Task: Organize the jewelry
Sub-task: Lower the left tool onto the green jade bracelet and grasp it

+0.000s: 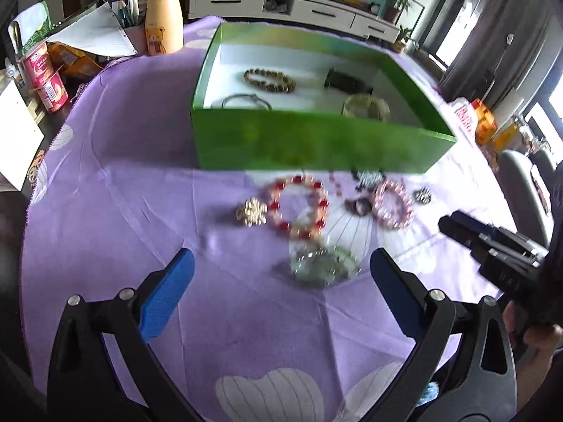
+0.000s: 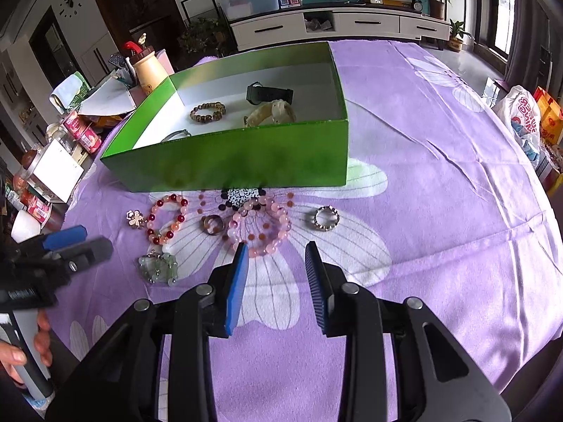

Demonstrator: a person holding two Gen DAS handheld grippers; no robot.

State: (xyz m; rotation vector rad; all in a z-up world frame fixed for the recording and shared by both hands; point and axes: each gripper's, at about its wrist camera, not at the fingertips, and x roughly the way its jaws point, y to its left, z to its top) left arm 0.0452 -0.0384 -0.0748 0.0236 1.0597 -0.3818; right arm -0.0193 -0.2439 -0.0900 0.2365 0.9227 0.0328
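Observation:
A green box [image 1: 316,144] [image 2: 246,165] stands on the purple cloth and holds a brown bead bracelet [image 1: 269,81] [image 2: 207,112], a black watch [image 2: 269,94], a pale bangle [image 2: 271,112] and a thin metal bangle [image 1: 246,101]. In front of it lie a red-and-pink bead bracelet [image 1: 299,205] [image 2: 167,219], a pink bead bracelet [image 1: 392,204] [image 2: 262,228], a pale green bracelet [image 1: 323,263] [image 2: 158,267], a flower brooch [image 1: 251,212] [image 2: 135,218], a ring [image 2: 213,225] and a silver ring [image 2: 326,218]. My left gripper [image 1: 281,267] is open just before the green bracelet. My right gripper [image 2: 276,249] is open near the pink bracelet.
At the table's left edge are a yellow bear bottle [image 1: 163,23], a pen holder, yoghurt cups [image 1: 47,77] and a white box [image 1: 14,133]. Bags [image 2: 524,116] sit at the right edge. A TV cabinet [image 2: 334,24] stands behind.

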